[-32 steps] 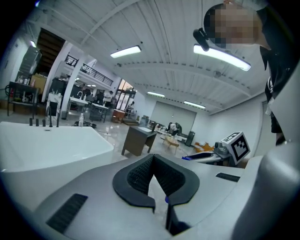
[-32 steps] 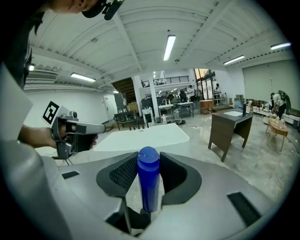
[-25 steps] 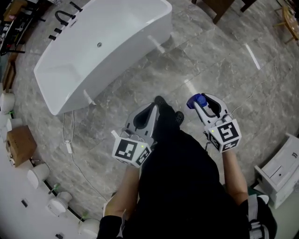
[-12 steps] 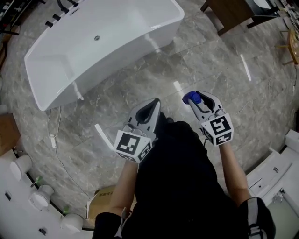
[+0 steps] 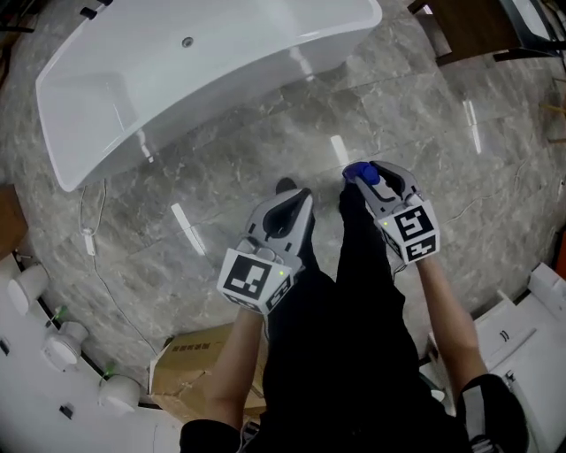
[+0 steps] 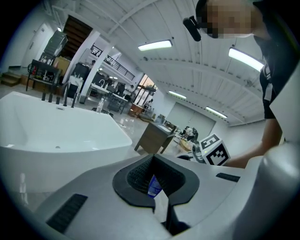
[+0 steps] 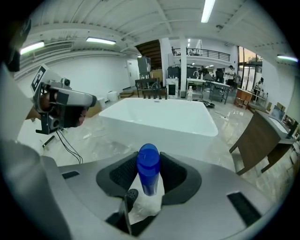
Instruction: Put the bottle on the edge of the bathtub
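Note:
The white bathtub (image 5: 177, 84) lies across the top of the head view, on a grey marble floor. My right gripper (image 5: 363, 177) is held out over the floor, well short of the tub, and is shut on a bottle with a blue cap (image 5: 358, 173). In the right gripper view the bottle (image 7: 148, 171) stands between the dark pads of the right gripper (image 7: 149, 187), with the bathtub (image 7: 159, 117) ahead. My left gripper (image 5: 299, 196) hangs beside it, jaws together. A small blue-and-white patch shows in the slit of the left gripper (image 6: 154, 185); I cannot tell what it is.
A cardboard box (image 5: 190, 376) sits by the person's left leg. A cable (image 5: 88, 239) trails on the floor left of the tub. White fixtures (image 5: 31, 283) line the left side, a white unit (image 5: 539, 327) stands at right, and a wooden cabinet (image 5: 469, 26) at top right.
The person has stepped forward and turned, so the tub now sits higher and more across the view. Both grippers kept their pose, and the bottle stayed in the right one.

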`<action>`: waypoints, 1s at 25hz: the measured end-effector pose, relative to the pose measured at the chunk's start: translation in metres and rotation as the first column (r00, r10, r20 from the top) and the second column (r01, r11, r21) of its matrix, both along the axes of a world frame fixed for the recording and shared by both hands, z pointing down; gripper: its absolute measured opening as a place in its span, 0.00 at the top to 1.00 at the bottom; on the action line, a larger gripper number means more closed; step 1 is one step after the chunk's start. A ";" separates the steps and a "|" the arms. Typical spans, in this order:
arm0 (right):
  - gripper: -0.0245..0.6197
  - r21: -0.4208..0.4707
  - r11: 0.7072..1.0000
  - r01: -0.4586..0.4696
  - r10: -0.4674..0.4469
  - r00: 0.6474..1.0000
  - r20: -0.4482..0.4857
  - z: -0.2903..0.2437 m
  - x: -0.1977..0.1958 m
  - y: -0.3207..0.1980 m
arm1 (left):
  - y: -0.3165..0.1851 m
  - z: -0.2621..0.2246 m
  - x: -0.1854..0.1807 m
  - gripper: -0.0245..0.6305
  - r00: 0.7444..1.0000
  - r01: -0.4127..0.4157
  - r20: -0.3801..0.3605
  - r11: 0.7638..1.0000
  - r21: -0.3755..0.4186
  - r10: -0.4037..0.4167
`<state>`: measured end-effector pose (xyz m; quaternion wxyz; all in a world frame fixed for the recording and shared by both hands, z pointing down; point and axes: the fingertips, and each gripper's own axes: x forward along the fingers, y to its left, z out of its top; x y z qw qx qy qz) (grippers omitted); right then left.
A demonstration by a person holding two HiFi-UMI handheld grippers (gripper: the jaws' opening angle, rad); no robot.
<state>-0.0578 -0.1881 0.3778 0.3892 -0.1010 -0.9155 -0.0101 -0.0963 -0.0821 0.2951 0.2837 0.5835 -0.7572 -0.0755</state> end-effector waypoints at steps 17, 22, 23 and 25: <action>0.74 0.008 0.977 0.215 -0.210 0.960 -0.185 0.267 -0.064 -0.058 | -0.061 0.194 -0.049 0.94 0.968 0.223 -0.109 0.974 -0.043 -0.226; 0.74 0.013 0.977 0.212 -0.202 0.946 -0.253 0.346 -0.073 -0.079 | -0.077 0.259 -0.056 0.94 0.967 0.211 -0.121 0.972 -0.098 -0.222; 0.74 0.016 0.977 0.212 -0.200 0.942 -0.270 0.362 -0.073 -0.083 | -0.083 0.266 -0.060 0.94 0.965 0.224 -0.123 0.971 -0.089 -0.234; 0.74 0.027 0.977 0.210 -0.192 0.933 -0.306 0.392 -0.074 -0.094 | -0.092 0.281 -0.066 0.94 0.962 0.231 -0.127 0.969 -0.085 -0.241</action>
